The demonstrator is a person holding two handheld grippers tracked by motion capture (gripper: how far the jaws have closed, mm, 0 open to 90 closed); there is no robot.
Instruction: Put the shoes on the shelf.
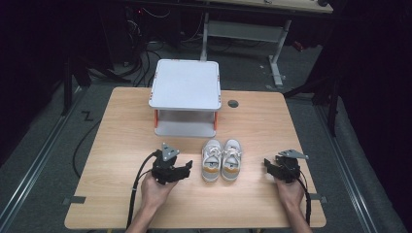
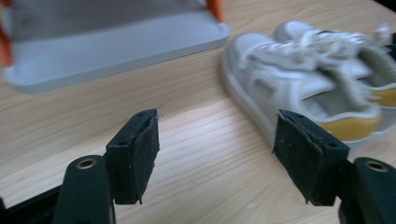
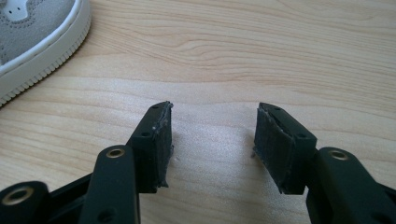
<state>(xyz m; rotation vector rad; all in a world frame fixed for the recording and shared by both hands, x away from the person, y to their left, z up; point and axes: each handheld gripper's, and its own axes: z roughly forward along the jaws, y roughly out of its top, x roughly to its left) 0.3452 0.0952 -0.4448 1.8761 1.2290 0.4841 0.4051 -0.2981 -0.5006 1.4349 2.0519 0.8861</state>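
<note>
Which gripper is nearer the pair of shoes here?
Left. The left gripper sits just beside the pair of shoes, jaws open toward them; the right gripper waits farther off on their other side, open.

Pair of shoes (image 1: 221, 160) on table (image 1: 116, 145), just in front of two-tier stand (image 1: 185, 85). Left gripper (image 1: 187, 167) just left of shoes, right gripper (image 1: 266, 163) to their right.

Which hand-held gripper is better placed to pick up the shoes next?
Probably left: the left hand-held gripper sits closer to the shoes, open jaws angled at them. The right hand-held gripper is farther off, open over bare table.
</note>
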